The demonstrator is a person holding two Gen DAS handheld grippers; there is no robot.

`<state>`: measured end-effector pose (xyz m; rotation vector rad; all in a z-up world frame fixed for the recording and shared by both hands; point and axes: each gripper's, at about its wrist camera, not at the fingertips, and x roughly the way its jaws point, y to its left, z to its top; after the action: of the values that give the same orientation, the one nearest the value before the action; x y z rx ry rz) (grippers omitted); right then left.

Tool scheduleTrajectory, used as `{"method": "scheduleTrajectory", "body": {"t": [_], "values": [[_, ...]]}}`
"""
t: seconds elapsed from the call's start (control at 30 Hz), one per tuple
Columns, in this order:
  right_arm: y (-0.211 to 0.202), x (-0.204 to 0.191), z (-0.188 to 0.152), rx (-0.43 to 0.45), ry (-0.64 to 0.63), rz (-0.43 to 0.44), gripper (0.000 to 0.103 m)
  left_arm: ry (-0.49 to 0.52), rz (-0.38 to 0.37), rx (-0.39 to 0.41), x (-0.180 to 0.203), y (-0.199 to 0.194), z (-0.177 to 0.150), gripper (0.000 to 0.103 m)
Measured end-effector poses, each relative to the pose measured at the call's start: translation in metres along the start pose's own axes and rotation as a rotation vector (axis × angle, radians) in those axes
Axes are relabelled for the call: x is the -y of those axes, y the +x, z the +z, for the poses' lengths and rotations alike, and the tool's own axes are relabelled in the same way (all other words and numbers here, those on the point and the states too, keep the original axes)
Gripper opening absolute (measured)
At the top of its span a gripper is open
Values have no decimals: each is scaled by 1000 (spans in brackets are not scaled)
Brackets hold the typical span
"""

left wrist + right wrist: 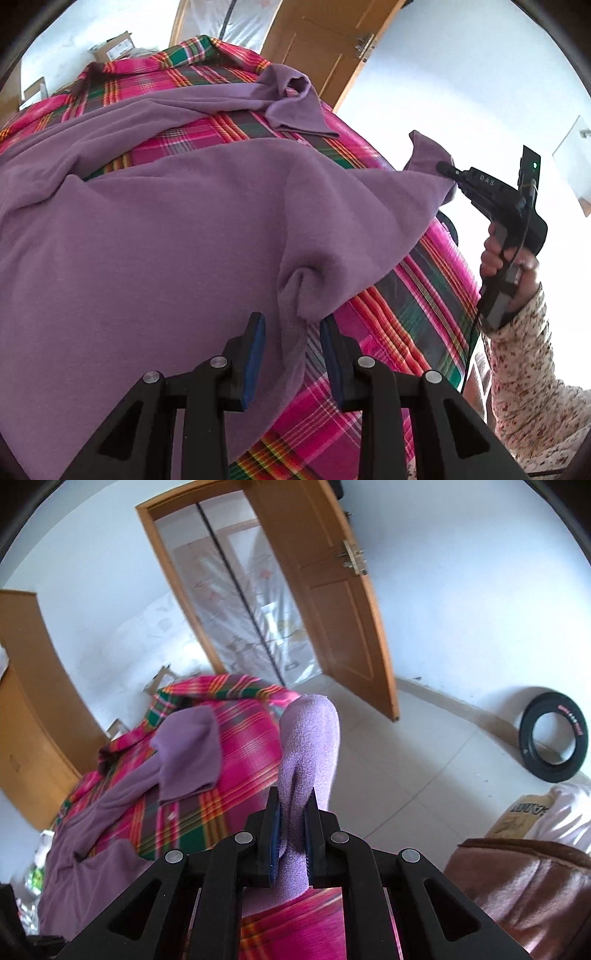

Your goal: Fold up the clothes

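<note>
A purple garment [177, 221] lies spread over a pink plaid bed cover [417, 314]. My left gripper [291, 326] is open at the garment's near edge. A puckered fold of purple cloth [295, 291] sits just ahead of and between its blue-padded fingers [255, 343]. My right gripper [448, 171] is off the right side of the bed, shut on a lifted corner of the garment [424, 155]. In the right wrist view my right gripper [293, 806] clamps that purple cloth [310, 738], which stands up past the fingertips. A sleeve [188, 753] lies farther back.
A hand [495, 258] in a floral sleeve [528, 369] holds the right gripper. Beyond the bed is an open wooden door [332, 602] and white tiled floor [424, 768]. A black tyre [552, 734] leans on the wall. A brown cushion [528, 886] lies at right, a wooden cabinet [26, 701] at left.
</note>
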<state>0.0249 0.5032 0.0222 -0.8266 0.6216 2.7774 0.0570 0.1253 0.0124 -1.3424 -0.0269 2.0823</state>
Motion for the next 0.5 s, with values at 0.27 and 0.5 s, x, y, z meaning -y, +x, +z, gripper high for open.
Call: {"method": "scheduleTrajectory", "body": {"t": [0.27,0.5], "values": [[2,24,12,10,20,-83,11,17,17,-3,3,6,-3,31],[30,36,13,-76,30,-100,11,60,29,-8,10,10,-7,31]]}}
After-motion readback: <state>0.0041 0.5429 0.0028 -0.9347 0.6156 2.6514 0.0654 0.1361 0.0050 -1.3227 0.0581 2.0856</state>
